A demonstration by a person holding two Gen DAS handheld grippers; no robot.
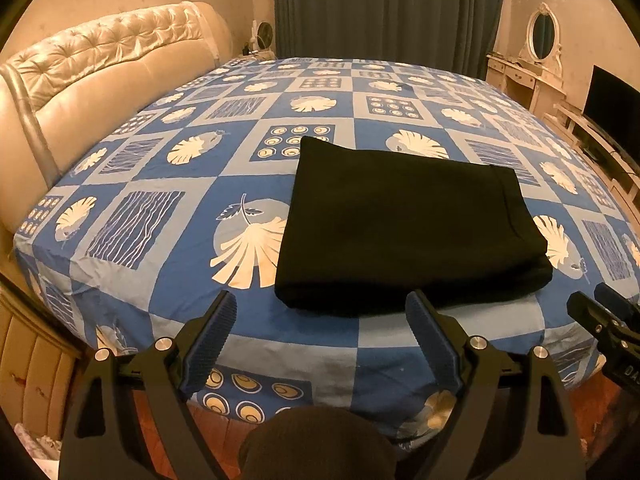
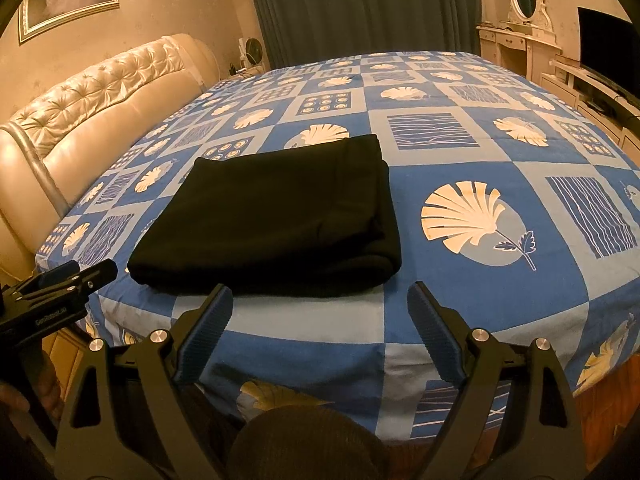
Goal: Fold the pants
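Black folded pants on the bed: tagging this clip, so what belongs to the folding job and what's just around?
Job:
black folded pants
left gripper, open
right gripper, open

Around:
blue patterned bedsheet
cream tufted headboard
oval mirror

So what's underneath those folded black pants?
The folded black pants lie flat on the blue patterned bedsheet, partly covering a shell print and a square of spirals. Anything else beneath or between the folds is hidden.
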